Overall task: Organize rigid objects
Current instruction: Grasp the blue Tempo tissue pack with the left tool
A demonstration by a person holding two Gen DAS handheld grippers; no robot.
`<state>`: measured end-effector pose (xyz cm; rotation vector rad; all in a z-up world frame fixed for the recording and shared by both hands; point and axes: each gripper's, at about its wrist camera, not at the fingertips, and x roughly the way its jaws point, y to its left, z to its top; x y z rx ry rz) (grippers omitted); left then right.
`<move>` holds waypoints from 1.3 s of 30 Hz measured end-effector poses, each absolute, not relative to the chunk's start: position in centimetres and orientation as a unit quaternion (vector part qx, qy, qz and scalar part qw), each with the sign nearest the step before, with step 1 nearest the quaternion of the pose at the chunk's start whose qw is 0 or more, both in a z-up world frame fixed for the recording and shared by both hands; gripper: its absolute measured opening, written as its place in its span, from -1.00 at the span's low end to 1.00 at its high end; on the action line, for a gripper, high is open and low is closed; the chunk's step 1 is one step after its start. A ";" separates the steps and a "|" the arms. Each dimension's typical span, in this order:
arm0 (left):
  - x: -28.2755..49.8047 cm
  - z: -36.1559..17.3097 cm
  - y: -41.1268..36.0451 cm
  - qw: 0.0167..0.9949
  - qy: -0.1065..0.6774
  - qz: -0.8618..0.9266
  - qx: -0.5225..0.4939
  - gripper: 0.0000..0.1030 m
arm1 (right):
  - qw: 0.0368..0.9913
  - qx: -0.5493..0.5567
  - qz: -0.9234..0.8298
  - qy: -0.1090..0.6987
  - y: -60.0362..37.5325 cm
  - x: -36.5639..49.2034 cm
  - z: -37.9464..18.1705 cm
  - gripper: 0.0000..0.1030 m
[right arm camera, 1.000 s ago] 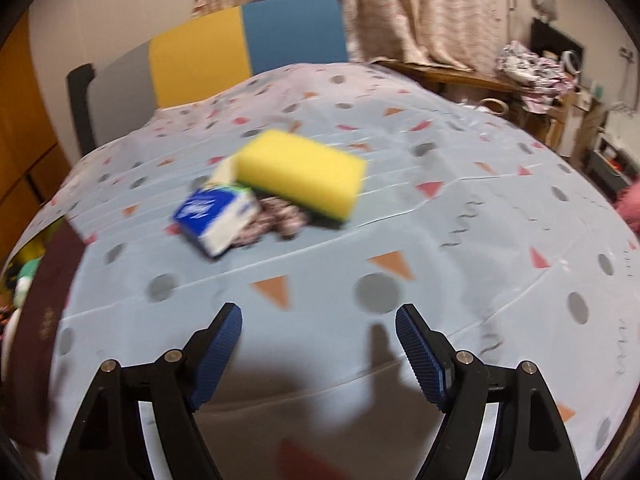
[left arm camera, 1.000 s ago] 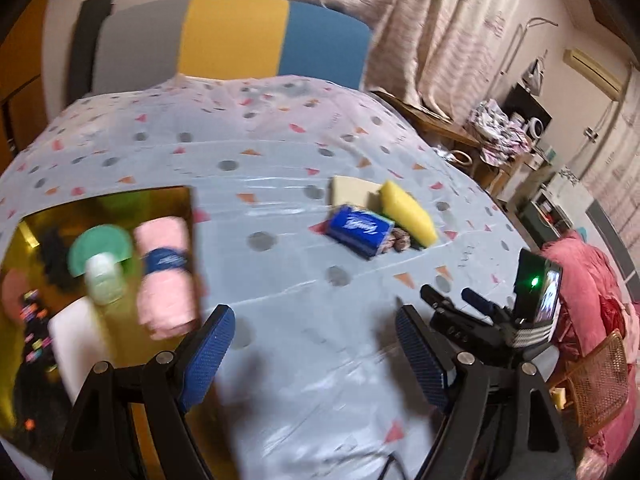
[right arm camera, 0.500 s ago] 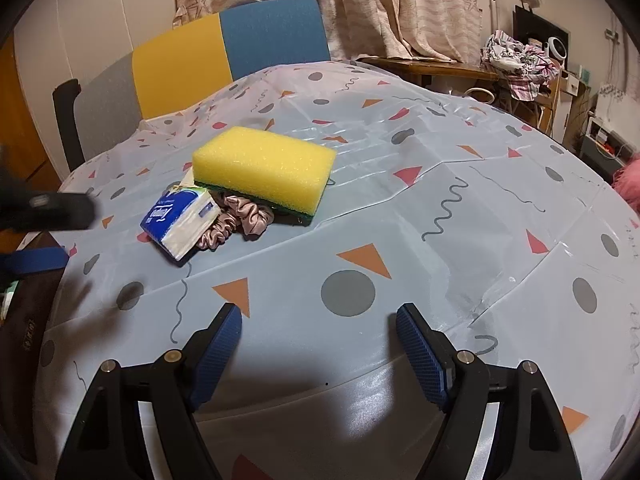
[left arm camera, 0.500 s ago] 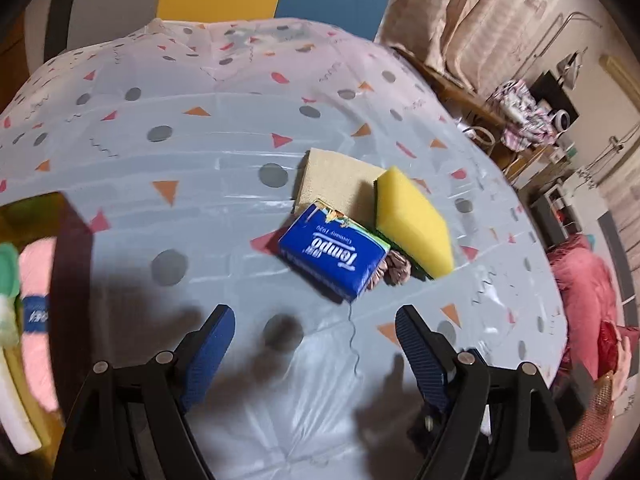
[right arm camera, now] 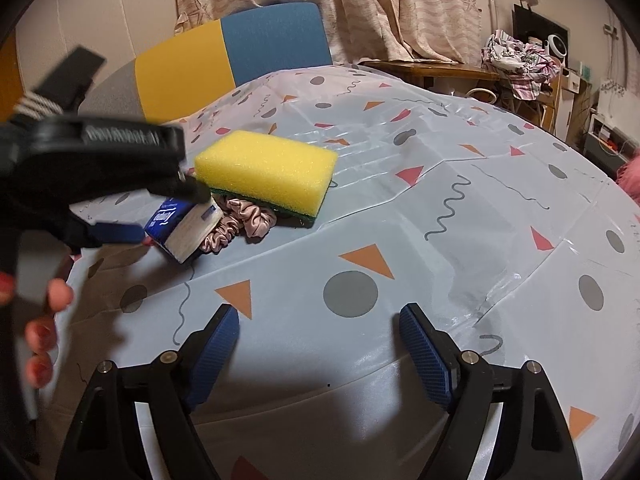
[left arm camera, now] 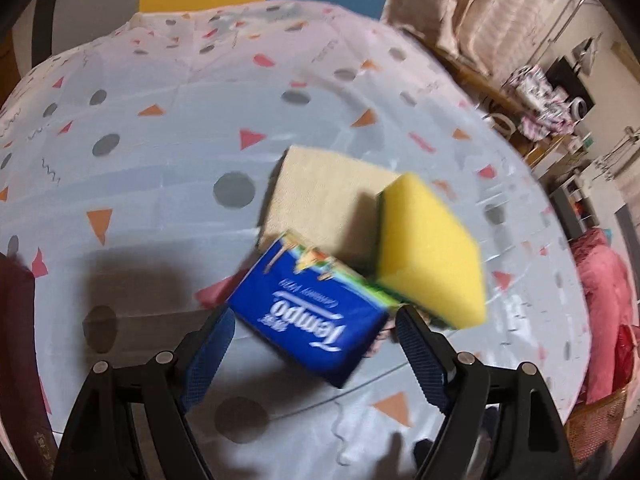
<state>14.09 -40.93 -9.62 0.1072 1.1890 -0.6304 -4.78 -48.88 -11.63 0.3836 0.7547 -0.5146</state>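
- The left claw (left arm camera: 310,338) is spread wide around the tissue pack (left arm camera: 308,316); contact of the pads cannot be told.
- The pack lies on the bench (right arm camera: 460,208), touching the sponge (right arm camera: 266,170) at its 2 o'clock; a scrunchie (right arm camera: 240,224) is tucked between them.
- The right claw (right arm camera: 320,338) is opening, nothing between.

A blue rectangular tissue pack (left arm camera: 308,322) is seen on the patterned plastic tablecloth (left arm camera: 160,184), between the left gripper (left arm camera: 310,338) pads. A yellow block sponge (left arm camera: 430,250) lies just right of it, a beige folded cloth (left arm camera: 320,196) behind both, a pink fabric scrunchie (right arm camera: 240,224) between pack and sponge.
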 end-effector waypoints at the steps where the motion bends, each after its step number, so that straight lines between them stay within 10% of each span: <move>1: 14.2 -9.9 -40.6 0.779 0.554 -0.290 0.048 0.63 | 0.880 0.185 -0.246 0.361 -48.9 -4.8 -11.7 0.63; 26: 14.1 -8.9 -39.7 0.811 0.514 -0.275 0.050 0.63 | 0.882 0.189 -0.243 0.356 -49.0 -4.9 -11.7 0.66; 39: 12.2 -10.7 -34.2 0.836 0.466 -0.284 0.056 0.24 | 0.883 0.191 -0.240 0.356 -49.1 -4.8 -11.7 0.67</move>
